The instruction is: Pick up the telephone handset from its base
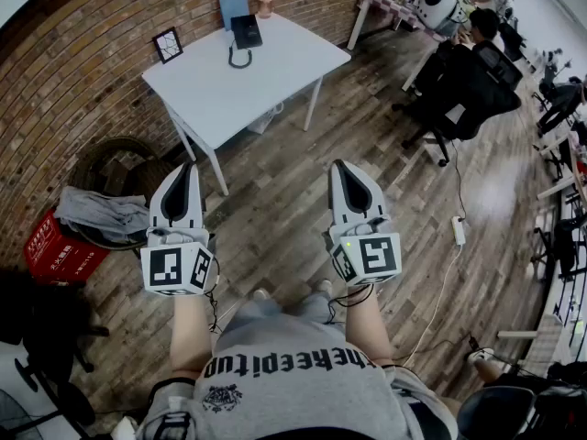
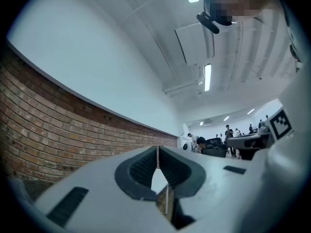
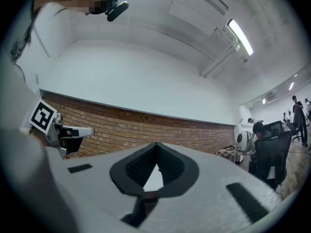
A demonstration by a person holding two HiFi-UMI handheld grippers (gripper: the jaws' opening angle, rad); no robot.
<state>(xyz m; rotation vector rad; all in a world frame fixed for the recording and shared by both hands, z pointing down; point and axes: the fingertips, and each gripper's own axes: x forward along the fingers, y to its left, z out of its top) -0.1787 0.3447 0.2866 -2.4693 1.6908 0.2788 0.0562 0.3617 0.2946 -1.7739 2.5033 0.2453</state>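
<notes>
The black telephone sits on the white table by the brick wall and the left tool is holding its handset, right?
No. In the head view the left tool is shut on nothing, well short of the white table; the black telephone sits there untouched.

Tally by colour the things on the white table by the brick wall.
Black: 2, the black desk telephone and the black-framed square picture
Blue: 1, the blue upright panel
Pink: 1, the pink rounded jar
Total: 4

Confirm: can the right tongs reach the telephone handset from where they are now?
Probably not yet. The right tongs hang shut over the wooden floor, well short of the white table carrying the telephone. Nothing blocks the approach.
</notes>
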